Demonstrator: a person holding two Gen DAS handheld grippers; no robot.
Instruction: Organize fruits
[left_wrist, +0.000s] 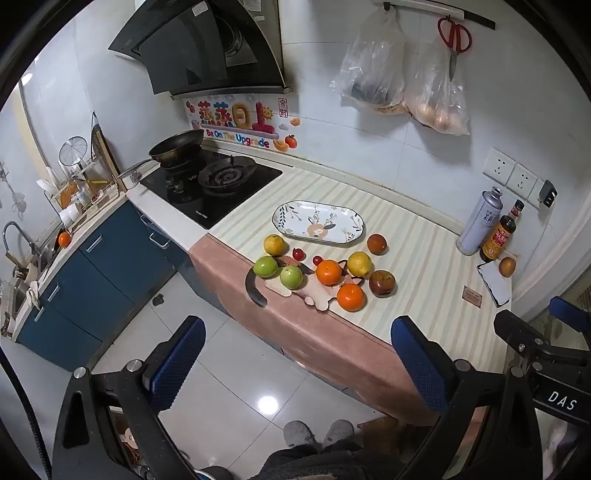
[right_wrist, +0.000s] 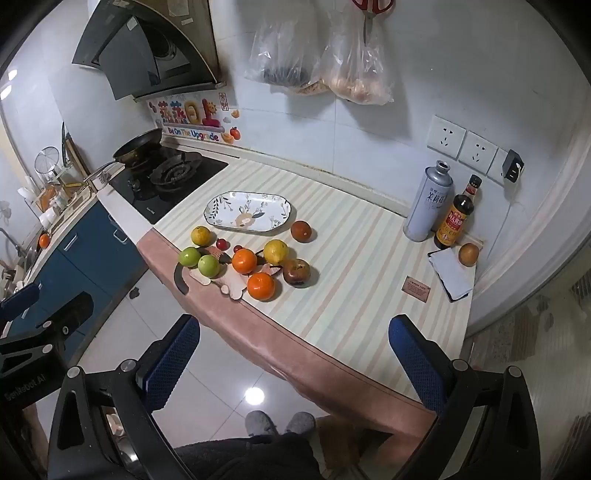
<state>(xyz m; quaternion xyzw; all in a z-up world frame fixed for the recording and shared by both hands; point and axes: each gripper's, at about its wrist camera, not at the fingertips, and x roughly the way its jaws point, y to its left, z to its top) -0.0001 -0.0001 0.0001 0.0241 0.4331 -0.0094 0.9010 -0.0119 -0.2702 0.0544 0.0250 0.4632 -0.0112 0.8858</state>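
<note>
Several fruits lie loose near the counter's front left edge: two green apples (left_wrist: 265, 266), two oranges (left_wrist: 328, 272), two yellow fruits (left_wrist: 359, 263), a dark red apple (left_wrist: 382, 283), a brown-red fruit (left_wrist: 376, 244) and two small red fruits (left_wrist: 297, 253). Behind them sits an empty oval floral plate (left_wrist: 317, 221) (right_wrist: 249, 212). Some fruits rest on a small wooden board (left_wrist: 314, 291). My left gripper (left_wrist: 295, 363) hangs open over the floor, short of the counter edge. My right gripper (right_wrist: 293, 363) is open too, above the counter's front edge. The oranges (right_wrist: 244, 260) lie ahead of it.
A gas hob (left_wrist: 210, 184) with a pan stands left of the striped counter mat (left_wrist: 413, 266). At the right are a grey can (right_wrist: 428, 201), a sauce bottle (right_wrist: 454, 218), a brown fruit (right_wrist: 468, 254) and a notebook (right_wrist: 452, 275). Bags (left_wrist: 373, 70) and red scissors (left_wrist: 454, 35) hang on the wall. A person's slippers (left_wrist: 317, 432) show below.
</note>
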